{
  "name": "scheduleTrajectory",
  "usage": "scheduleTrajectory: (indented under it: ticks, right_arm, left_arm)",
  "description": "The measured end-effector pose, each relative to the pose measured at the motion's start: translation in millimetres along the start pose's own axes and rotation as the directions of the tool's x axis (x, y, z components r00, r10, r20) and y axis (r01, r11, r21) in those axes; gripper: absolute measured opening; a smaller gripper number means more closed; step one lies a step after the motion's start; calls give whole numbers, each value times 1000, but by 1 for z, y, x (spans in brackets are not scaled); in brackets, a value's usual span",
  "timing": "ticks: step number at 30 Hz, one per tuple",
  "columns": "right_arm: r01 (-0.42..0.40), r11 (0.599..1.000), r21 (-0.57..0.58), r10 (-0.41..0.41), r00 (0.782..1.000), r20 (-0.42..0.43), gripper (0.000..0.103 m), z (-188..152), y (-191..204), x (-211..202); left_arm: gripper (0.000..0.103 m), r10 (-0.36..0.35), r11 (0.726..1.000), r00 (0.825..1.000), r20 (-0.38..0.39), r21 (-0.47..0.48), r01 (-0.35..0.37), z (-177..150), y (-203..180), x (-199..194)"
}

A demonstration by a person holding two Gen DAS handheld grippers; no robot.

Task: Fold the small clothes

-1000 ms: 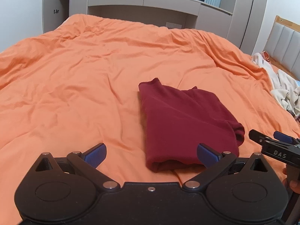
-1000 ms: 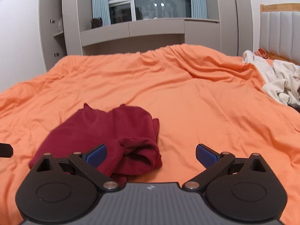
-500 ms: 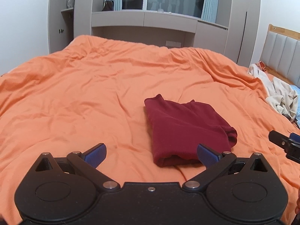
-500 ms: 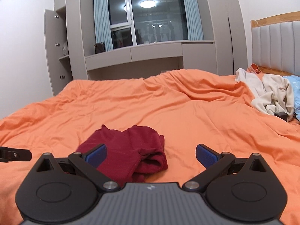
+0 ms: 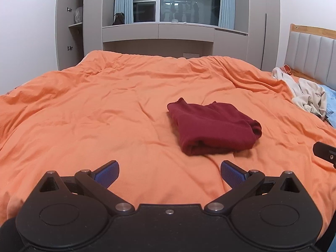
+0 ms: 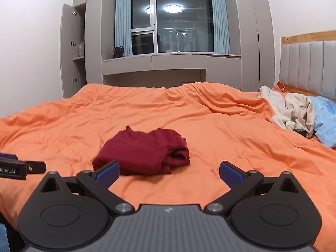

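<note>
A dark red garment (image 5: pixel 214 131) lay folded into a thick bundle on the orange bedspread (image 5: pixel 105 113), roughly in the middle of the bed, with its folded edge toward the person and one rolled end on the right side. The left tongs (image 5: pixel 169 171) hung above the cover just short of that bundle, spread wide with nothing between the blue pads (image 5: pixel 107 171). The right tongs (image 6: pixel 169 171) were likewise wide apart and empty, held to the right of the bundle, whose near left corner sat just behind their left pad (image 6: pixel 108 172). Neither pair touched the cloth. By the padded headboard (image 6: pixel 308 63), well apart from the red bundle, a heap of cream clothes (image 6: pixel 292 113) lay against something light blue (image 6: pixel 324 119).
</note>
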State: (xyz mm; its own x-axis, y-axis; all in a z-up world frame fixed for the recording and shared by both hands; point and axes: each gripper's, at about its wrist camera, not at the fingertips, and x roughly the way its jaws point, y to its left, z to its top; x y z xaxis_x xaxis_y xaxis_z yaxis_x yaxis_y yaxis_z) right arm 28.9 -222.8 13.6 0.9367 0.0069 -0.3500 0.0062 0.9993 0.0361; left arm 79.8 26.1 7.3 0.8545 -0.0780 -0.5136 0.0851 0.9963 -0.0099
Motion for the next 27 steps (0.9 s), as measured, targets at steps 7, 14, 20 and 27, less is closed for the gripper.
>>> scheduleTrajectory:
  ticks: [7, 14, 20, 27]
  right_arm:
    - [7, 1000, -5, -8, 1000, -17, 103, -12, 6, -12]
    - [18, 1000, -1, -18, 1000, -15, 103, -20, 5, -17]
    - [18, 1000, -5, -18, 999, -34, 103, -23, 4, -14]
    - [17, 1000, -1, -17, 999, -40, 103, -24, 3, -13]
  left_arm:
    - [102, -6, 1000, 1000, 6, 3, 6, -17, 5, -11]
    - [102, -5, 1000, 1000, 5, 5, 5, -23, 5, -14]
    - [102, -5, 1000, 1000, 5, 10, 5, -25, 4, -15]
    - [102, -2, 1000, 1000, 0, 13, 2, -25, 4, -14]
